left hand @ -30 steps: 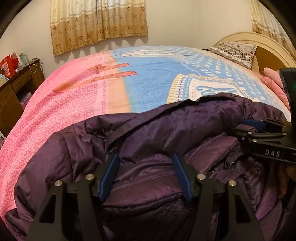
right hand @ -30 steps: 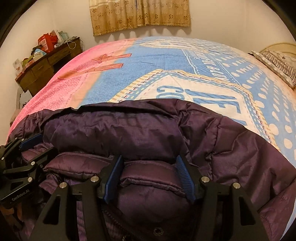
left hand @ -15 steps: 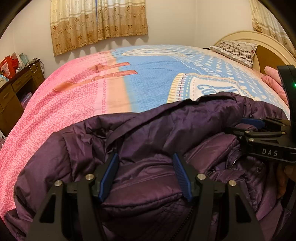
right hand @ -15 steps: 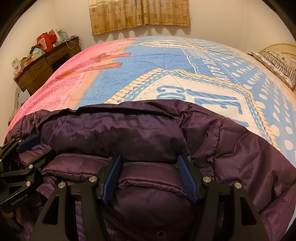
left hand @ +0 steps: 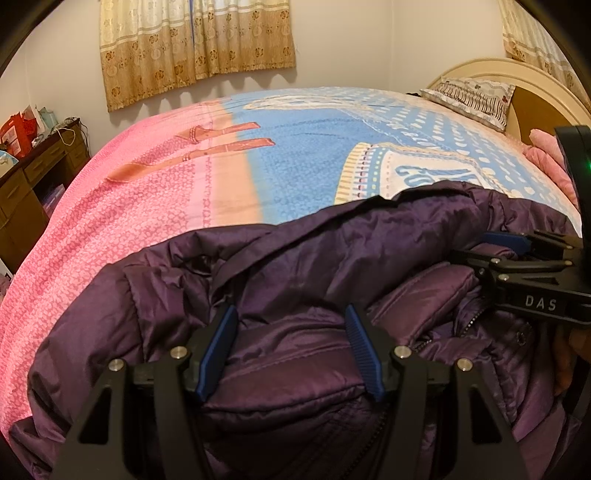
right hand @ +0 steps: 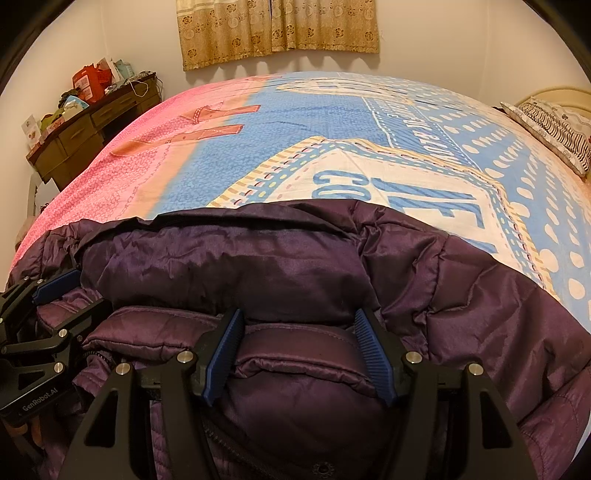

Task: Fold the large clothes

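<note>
A dark purple puffer jacket [left hand: 332, 251] lies bunched on the near side of the bed, its zipper side up. My left gripper [left hand: 291, 350] is shut on a thick padded fold of it, and the fabric bulges between the blue pads. To its right, my right gripper [right hand: 299, 350] is shut on another padded fold of the same jacket [right hand: 258, 258]. Each gripper shows in the other's view: the right gripper [left hand: 480, 254] at the right edge, the left gripper [right hand: 62, 302] at the left edge. The jacket's near hem is hidden under the fingers.
The pink and blue bedcover [left hand: 295, 155] stretches away beyond the jacket. A striped pillow [left hand: 476, 96] leans at the cream headboard [left hand: 535, 92] on the right. A cluttered brown desk [right hand: 81, 136] stands left of the bed. Curtains [right hand: 280, 29] hang on the far wall.
</note>
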`<state>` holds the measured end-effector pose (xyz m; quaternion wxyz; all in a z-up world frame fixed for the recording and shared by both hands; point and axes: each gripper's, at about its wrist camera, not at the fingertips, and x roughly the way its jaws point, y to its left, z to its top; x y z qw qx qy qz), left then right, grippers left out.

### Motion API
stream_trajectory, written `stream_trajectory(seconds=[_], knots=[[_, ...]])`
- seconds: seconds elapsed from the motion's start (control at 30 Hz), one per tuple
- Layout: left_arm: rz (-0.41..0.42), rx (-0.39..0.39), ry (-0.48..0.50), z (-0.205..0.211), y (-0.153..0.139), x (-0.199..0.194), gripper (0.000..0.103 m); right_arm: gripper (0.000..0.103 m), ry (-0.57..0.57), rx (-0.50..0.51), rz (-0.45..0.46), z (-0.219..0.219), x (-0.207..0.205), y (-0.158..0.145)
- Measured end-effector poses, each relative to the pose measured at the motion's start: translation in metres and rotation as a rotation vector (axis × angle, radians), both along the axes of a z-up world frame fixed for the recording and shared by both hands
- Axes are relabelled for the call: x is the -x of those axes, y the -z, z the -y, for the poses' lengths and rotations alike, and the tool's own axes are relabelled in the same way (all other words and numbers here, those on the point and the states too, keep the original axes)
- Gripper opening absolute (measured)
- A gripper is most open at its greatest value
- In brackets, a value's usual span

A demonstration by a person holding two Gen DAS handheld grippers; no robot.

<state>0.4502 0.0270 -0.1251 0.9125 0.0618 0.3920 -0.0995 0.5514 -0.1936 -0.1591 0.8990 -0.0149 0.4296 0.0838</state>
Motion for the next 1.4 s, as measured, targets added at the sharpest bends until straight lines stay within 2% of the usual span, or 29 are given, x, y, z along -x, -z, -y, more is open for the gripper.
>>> stream_trajectory(seconds=[0.1,0.23,0.3,0.4,0.5,0.57,0.67,0.77,0.9,1.03,1.17,1.3,1.4], knots=[[-0.005,0.007,-0.001,-0.001,0.001,-0.002,0.064,0.064,0.002,0.002,0.001,0.000,0.000,0.000],[-0.004,-0.026,-0.002,0.004,0.000,-0.003,0.065,0.065,0.002,0.023,-0.001,-0.003,-0.002,-0.002],[-0.016,-0.025,-0.003,0.003,-0.003,-0.005,0.066,0.066,-0.011,0.004,-0.018,0.000,-0.006,-0.006],[0.020,-0.129,-0.036,0.016,-0.019,0.003,0.068,0.069,-0.062,-0.024,-0.037,0.008,-0.004,-0.022],[0.113,-0.211,-0.043,0.026,-0.039,0.023,0.084,0.078,-0.029,-0.042,0.032,0.023,0.012,-0.047],[0.170,-0.186,-0.064,0.023,-0.056,0.037,0.087,0.080,-0.014,-0.100,0.060,0.039,0.028,-0.062],[0.195,-0.108,-0.092,0.016,-0.079,0.055,0.087,0.081,-0.015,-0.159,0.062,0.058,0.055,-0.072],[0.226,-0.094,-0.094,0.016,-0.098,0.084,0.088,0.081,-0.034,-0.176,0.053,0.071,0.084,-0.077],[0.241,-0.072,-0.082,0.018,-0.110,0.125,0.094,0.081,-0.053,-0.180,0.052,0.085,0.123,-0.084],[0.189,-0.017,-0.056,0.019,-0.107,0.150,0.094,0.081,-0.081,-0.196,0.051,0.094,0.162,-0.092],[0.138,-0.029,-0.058,0.009,-0.092,0.176,0.094,0.081,-0.134,-0.195,0.029,0.100,0.200,-0.087],[0.066,-0.034,-0.121,-0.018,-0.070,0.208,0.094,0.082,-0.129,-0.162,-0.012,0.117,0.239,-0.068],[0.004,0.035,-0.142,-0.038,-0.054,0.247,0.094,0.082,-0.129,-0.187,-0.046,0.132,0.269,-0.056]])
